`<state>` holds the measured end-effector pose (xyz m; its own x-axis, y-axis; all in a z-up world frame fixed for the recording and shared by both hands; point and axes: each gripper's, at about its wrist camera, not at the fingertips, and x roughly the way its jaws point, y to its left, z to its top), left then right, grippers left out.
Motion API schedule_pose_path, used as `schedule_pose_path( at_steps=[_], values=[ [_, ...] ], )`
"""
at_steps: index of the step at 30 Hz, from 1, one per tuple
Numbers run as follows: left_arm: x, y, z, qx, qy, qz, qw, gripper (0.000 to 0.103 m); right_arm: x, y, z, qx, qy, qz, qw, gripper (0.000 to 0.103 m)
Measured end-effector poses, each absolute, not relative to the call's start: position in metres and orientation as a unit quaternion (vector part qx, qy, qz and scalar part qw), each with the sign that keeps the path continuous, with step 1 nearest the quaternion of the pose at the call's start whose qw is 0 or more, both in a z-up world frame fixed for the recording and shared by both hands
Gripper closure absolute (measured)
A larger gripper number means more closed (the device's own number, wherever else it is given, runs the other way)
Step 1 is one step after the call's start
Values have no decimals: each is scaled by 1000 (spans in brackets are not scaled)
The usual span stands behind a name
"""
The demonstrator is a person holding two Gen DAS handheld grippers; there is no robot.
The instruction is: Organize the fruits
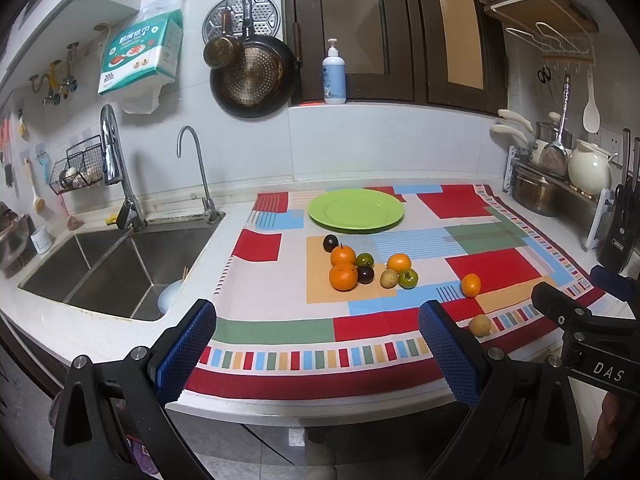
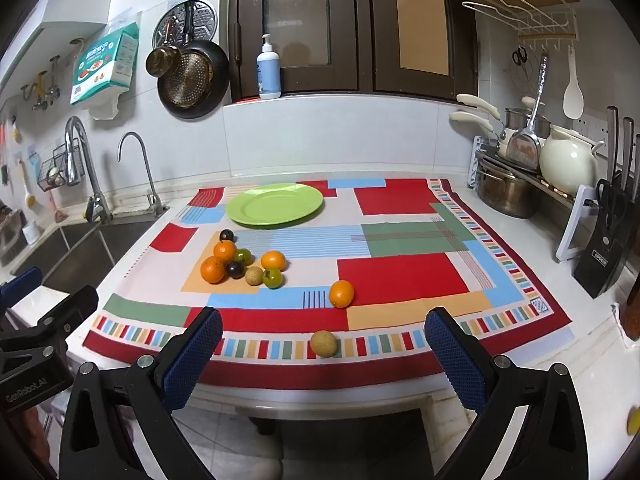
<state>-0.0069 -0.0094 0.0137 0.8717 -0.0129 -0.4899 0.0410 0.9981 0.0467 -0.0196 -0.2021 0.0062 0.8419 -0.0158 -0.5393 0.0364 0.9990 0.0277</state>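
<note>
Green plate: bare, 12 o'clock on cloth.
Fruit cluster: 9 o'clock of centre, touching.
Stray brown fruit: 6 o'clock edge, could roll off.
Left gripper: wide open, holding nothing.
Right gripper: wide open, holding nothing.
Risk: nudging one fruit scatters the cluster.

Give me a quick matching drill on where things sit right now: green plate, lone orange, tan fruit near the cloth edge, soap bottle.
Things:
1. green plate
2. lone orange
3. tan fruit
4. soap bottle

Places:
A. on the cloth's striped border, nearest the grippers
B. on the window ledge
C. behind the fruit cluster, empty
D. alone, right of the cluster

Pairs: 1-C, 2-D, 3-A, 4-B
</note>
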Motion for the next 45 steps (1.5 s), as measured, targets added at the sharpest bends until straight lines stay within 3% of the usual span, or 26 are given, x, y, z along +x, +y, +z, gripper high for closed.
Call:
schedule_pose_path(
  at_steps=[25,45],
  values=[
    [43,-14,-2,52,264,-55,962,4,10,-205,-19,49,321,-46,945,3],
    [139,-14,-33,85,308,-116,941,15,60,-196,-53,87,380,-131,911,19]
  ],
)
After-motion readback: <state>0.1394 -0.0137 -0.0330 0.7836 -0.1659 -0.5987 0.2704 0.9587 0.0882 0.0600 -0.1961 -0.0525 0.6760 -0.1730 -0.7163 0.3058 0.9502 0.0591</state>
